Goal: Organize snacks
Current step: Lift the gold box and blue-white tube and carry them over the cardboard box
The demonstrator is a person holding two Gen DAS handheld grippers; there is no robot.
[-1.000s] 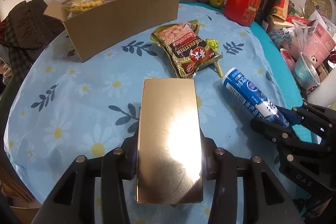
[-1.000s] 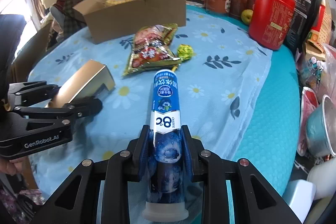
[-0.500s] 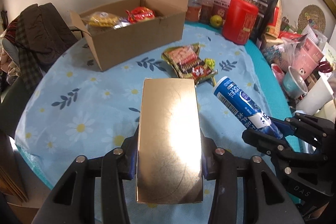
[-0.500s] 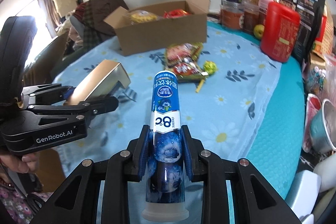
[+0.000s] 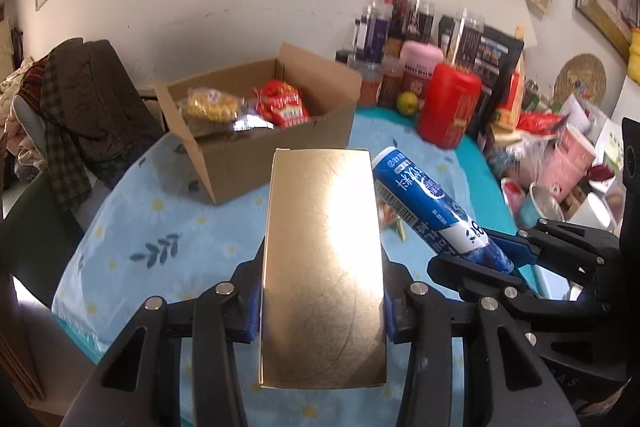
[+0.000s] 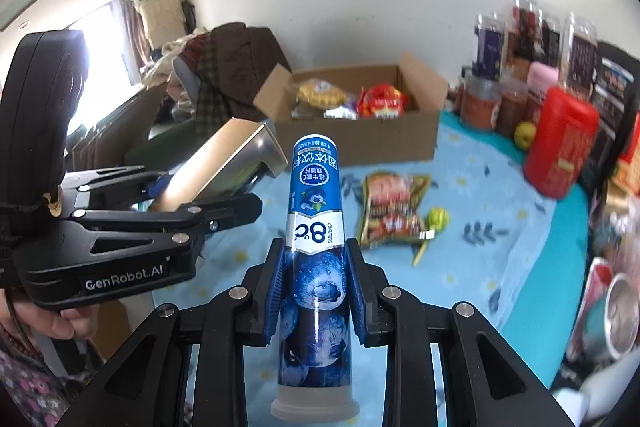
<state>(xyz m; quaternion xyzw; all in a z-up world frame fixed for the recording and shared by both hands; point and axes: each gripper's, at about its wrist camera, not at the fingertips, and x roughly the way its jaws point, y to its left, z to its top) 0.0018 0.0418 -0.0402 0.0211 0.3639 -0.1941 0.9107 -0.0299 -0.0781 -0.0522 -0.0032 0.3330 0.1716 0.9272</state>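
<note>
left gripper clamped on gold box, box sticking forward past the fingers, held above the table. right gripper clamped on blue tube, tube end-on between the pads. cardboard box ahead, open, snacks inside.

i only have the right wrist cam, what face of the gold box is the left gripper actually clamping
Observer: The left gripper has its blue pads on the two long side edges of the gold box, whose broad shiny face is towards the left camera.
Operator: is anything sticking past the far end of it
Observer: Your blue tube shows just right of the box's far end, angled toward the cardboard box.
Operator: what sits at the left end inside the carton
Observer: A yellow snack bag, with a red packet to its right.
</note>
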